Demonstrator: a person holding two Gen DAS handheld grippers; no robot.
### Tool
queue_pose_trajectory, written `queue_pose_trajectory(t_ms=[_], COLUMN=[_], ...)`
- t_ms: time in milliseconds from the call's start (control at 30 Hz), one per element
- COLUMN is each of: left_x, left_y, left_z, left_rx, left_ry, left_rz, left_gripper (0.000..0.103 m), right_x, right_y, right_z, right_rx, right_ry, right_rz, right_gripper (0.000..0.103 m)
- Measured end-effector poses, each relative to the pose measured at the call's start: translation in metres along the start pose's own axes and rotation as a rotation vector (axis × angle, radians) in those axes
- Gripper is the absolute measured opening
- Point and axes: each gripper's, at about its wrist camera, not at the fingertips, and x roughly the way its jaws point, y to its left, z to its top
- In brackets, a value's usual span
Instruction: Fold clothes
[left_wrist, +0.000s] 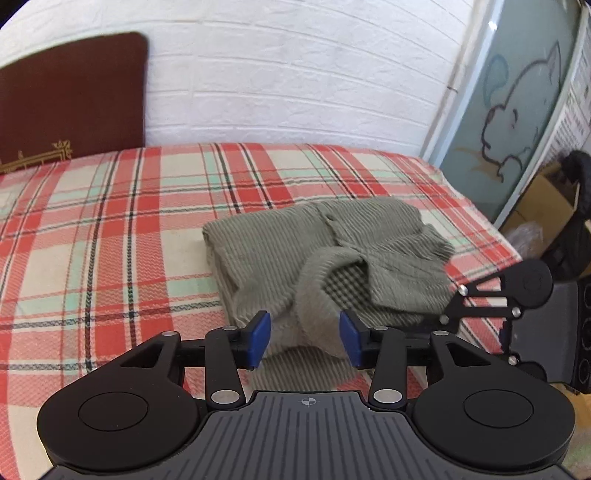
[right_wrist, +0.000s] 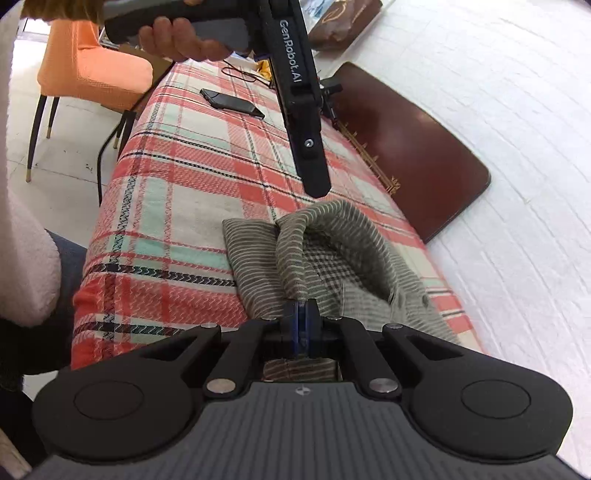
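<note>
An olive-green ribbed knit garment (left_wrist: 295, 243) lies partly folded on the plaid tablecloth (left_wrist: 110, 221). One cuff-like opening with a checked lining is lifted. My left gripper (left_wrist: 304, 339) is open, its blue pads on either side of the raised knit edge, not closed on it. My right gripper (right_wrist: 303, 325) is shut on the garment (right_wrist: 332, 258) at the ribbed hem and holds it up a little. The right gripper's linkage shows at the right in the left wrist view (left_wrist: 498, 295). The left gripper's body (right_wrist: 303, 110) hangs above the cloth in the right wrist view.
A dark brown board (left_wrist: 70, 96) leans on the white brick wall (left_wrist: 295, 74) behind the table. A black phone (right_wrist: 232, 103) lies at the far end of the table. An orange chair (right_wrist: 92, 66) stands beside the table. A cardboard box (left_wrist: 546, 199) sits to the right.
</note>
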Motion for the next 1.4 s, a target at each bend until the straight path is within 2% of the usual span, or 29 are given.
queue_pose_trajectory(t_ms=[67,133,200,300,333,367,400,467,533,600,667,767,833,933,1067,1133,1167,1200,1233,1300,1400], left_x=[0.005,0.016,0.028,0.046,0.050,0.054,0.058,0.053,0.045,0.040,0.036,0.038,0.042,0.048,0.052,0.053,0.053,0.053,0.053,0.052,0.050], left_y=[-0.018,-0.030,-0.032,-0.021,-0.020,-0.019,-0.017,-0.017,-0.018,-0.021,-0.023,-0.025,-0.030,-0.035,-0.038,-0.039,-0.040,-0.040,-0.040,-0.038,-0.031], left_z=[-0.003,-0.006,-0.006,-0.007,-0.008,-0.009,-0.011,-0.014,-0.017,-0.018,-0.018,-0.017,-0.017,-0.016,-0.016,-0.016,-0.017,-0.017,-0.018,-0.018,-0.018], left_rx=[0.032,0.044,0.000,-0.125,-0.130,-0.135,-0.138,-0.122,-0.106,-0.065,-0.044,-0.024,0.008,0.039,0.067,0.080,0.087,0.094,0.096,0.090,0.062], left_ry=[0.008,0.009,0.010,0.028,0.034,0.040,0.045,0.035,0.015,-0.003,-0.014,-0.011,-0.010,0.003,0.021,0.023,0.022,0.021,0.019,0.014,0.006], left_rz=[0.013,0.058,0.095,0.110,0.128,0.146,0.163,0.163,0.155,0.180,0.191,0.202,0.213,0.225,0.252,0.264,0.270,0.275,0.275,0.272,0.252], left_gripper=[0.066,0.066,0.066,0.065,0.063,0.033,0.011,0.009,0.008,0.008,0.008,0.008,0.008,0.009,0.009,0.009,0.009,0.009,0.009,0.009,0.009], right_x=[0.002,0.004,0.005,0.004,0.005,0.006,0.006,0.005,0.002,-0.005,-0.016,-0.035,-0.037,-0.021,0.004,0.013,0.014,0.015,0.013,0.009,-0.011], right_y=[0.006,0.010,0.012,0.016,0.017,0.018,0.019,0.019,0.017,0.011,0.003,-0.007,-0.012,-0.011,-0.009,-0.007,-0.008,-0.011,-0.016,-0.027,-0.050], right_z=[0.000,0.000,-0.002,-0.003,-0.004,-0.004,-0.005,-0.006,-0.006,-0.006,-0.006,-0.006,-0.006,-0.003,0.001,0.001,0.000,-0.001,-0.003,-0.008,-0.024], right_rx=[-0.039,-0.044,-0.033,-0.023,-0.025,-0.026,-0.021,0.003,0.050,0.132,0.243,0.405,0.492,0.490,0.481,0.455,0.459,0.478,0.517,0.601,0.790], right_ry=[-0.010,-0.010,-0.011,-0.017,-0.018,-0.019,-0.019,-0.028,-0.045,-0.071,-0.120,-0.172,-0.161,-0.075,-0.007,0.026,0.041,0.050,0.044,0.030,-0.016], right_rz=[-0.020,-0.033,-0.044,-0.058,-0.062,-0.066,-0.068,-0.069,-0.062,-0.041,-0.031,-0.107,-0.192,-0.271,-0.255,-0.275,-0.289,-0.299,-0.308,-0.324,-0.349], right_gripper=[0.004,0.005,0.006,0.007,0.008,0.008,0.009,0.009,0.021,0.033,0.038,0.040,0.040,0.040,0.040,0.037,0.032,0.012,0.004,0.004,0.003])
